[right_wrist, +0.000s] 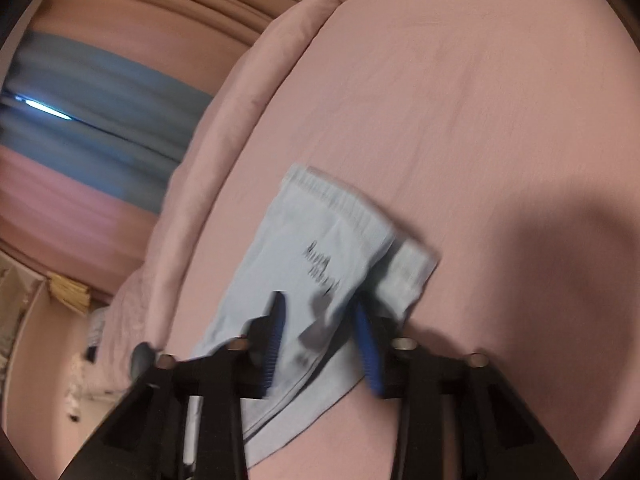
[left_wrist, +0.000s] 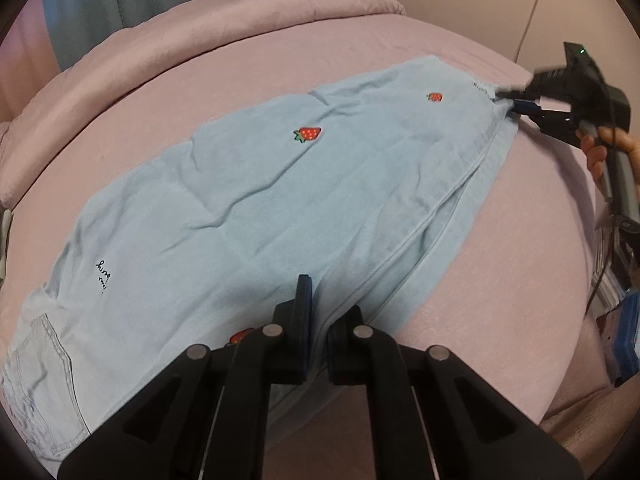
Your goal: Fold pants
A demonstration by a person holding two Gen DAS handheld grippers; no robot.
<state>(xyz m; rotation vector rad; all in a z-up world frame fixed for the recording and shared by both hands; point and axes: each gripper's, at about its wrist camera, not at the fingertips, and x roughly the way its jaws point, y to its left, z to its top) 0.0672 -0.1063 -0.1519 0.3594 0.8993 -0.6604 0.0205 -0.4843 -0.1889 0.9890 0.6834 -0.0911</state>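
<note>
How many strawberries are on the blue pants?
3. One strawberry sits mid-leg on the pants, a smaller one lies farther along toward the cuff, and a third peeks out beside the left tongs. More may be hidden underneath.

the pants (left_wrist: 280, 200) are pale blue, dotted with red strawberry patches and small black script. they lie flat and lengthwise on the pink bed (left_wrist: 400, 40), lightly creased, one leg over the other, waist pocket at one end, hems at the other.
</note>
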